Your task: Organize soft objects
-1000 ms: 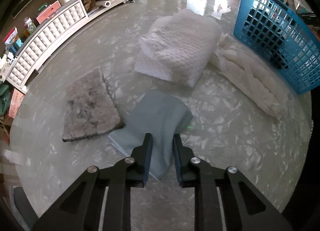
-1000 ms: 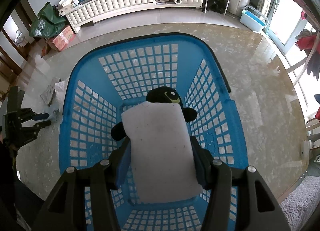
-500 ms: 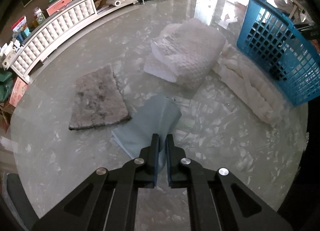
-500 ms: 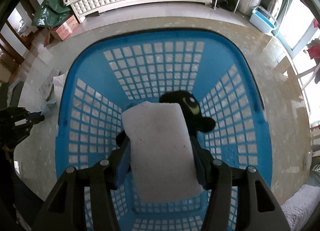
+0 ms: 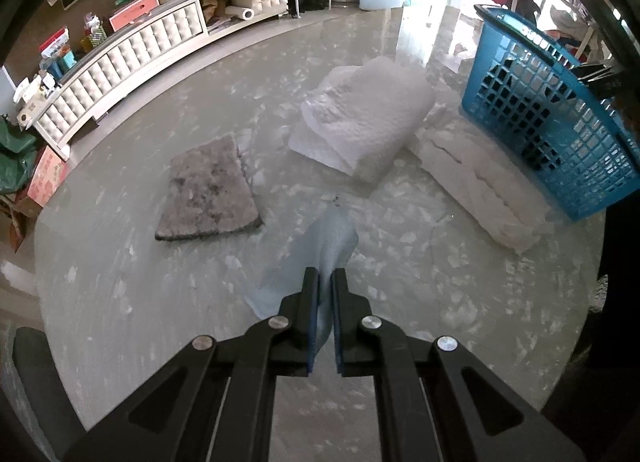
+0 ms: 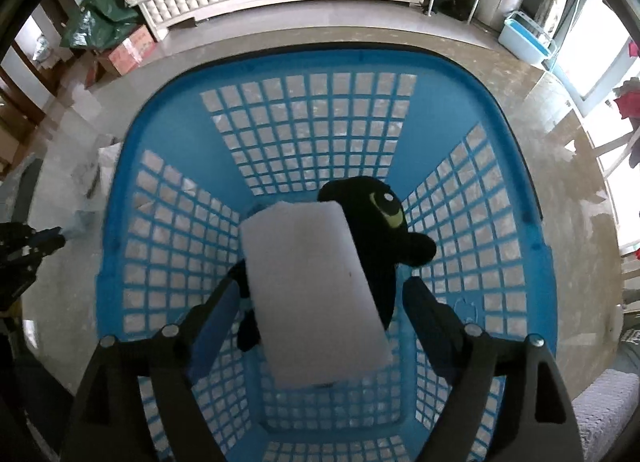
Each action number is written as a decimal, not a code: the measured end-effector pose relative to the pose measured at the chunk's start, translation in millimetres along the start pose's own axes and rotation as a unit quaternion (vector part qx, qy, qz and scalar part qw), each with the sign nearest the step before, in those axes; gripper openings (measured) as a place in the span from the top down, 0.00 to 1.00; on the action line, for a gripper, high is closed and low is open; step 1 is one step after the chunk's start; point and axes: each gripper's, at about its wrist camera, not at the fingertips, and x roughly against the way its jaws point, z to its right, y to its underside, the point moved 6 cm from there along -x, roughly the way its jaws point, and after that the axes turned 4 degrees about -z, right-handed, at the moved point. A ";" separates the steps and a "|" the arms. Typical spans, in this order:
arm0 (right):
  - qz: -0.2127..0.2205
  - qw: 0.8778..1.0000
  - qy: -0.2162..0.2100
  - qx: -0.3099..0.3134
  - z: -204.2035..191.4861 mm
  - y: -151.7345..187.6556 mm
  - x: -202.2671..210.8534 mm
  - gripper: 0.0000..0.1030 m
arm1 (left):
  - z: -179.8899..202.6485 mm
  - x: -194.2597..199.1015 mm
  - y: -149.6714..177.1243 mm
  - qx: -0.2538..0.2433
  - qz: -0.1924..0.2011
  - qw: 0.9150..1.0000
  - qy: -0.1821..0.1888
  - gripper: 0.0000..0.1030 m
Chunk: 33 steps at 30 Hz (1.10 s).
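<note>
Your left claw (image 5: 326,282) is pinched nearly closed on the blue cloth (image 5: 320,250), which hangs from between its pads with the far end drooping toward the floor (image 5: 120,262) just ahead. Ahead and to the left of that claw lies the grey mat (image 5: 208,189), flat on the floor and apart from the cloth. Farther ahead sits the folded white blanket (image 5: 364,117), and to its right, touching it, the long white pad (image 5: 484,185). The blue basket (image 5: 560,129) stands at the far right, against the far end of that pad. Your right claw (image 6: 320,302) is spread wide above the basket (image 6: 500,262), looking down into it. Between its fingers lies the white sponge (image 6: 312,294), tilted, clear of the right finger; whether the left finger touches it you cannot tell. The sponge rests partly over the black plush (image 6: 380,217), which lies on the basket bottom, just ahead and right of the claw's centre. Your left claw (image 6: 40,240) shows at the far left edge of this view, outside the basket.
</note>
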 end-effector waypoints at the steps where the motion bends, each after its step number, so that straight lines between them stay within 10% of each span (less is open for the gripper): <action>1: 0.003 1.000 -0.005 -0.001 -0.3 2.6 3.8 0.12 | 3.6 6.1 1.2 0.001 0.003 1.000 0.001 0.95; 2: 0.010 1.000 -0.018 -0.002 -5.0 6.2 10.8 0.00 | 5.0 9.8 -0.3 0.002 0.006 1.000 0.001 0.95; 19: 0.086 0.995 -0.033 -0.024 30.9 62.6 73.0 0.00 | 63.7 96.3 -10.5 -0.001 0.064 0.998 -0.018 0.95; 33: 0.104 0.993 -0.028 -0.043 51.9 92.2 82.4 0.00 | 173.8 112.1 -79.1 -0.045 0.091 0.994 0.041 0.95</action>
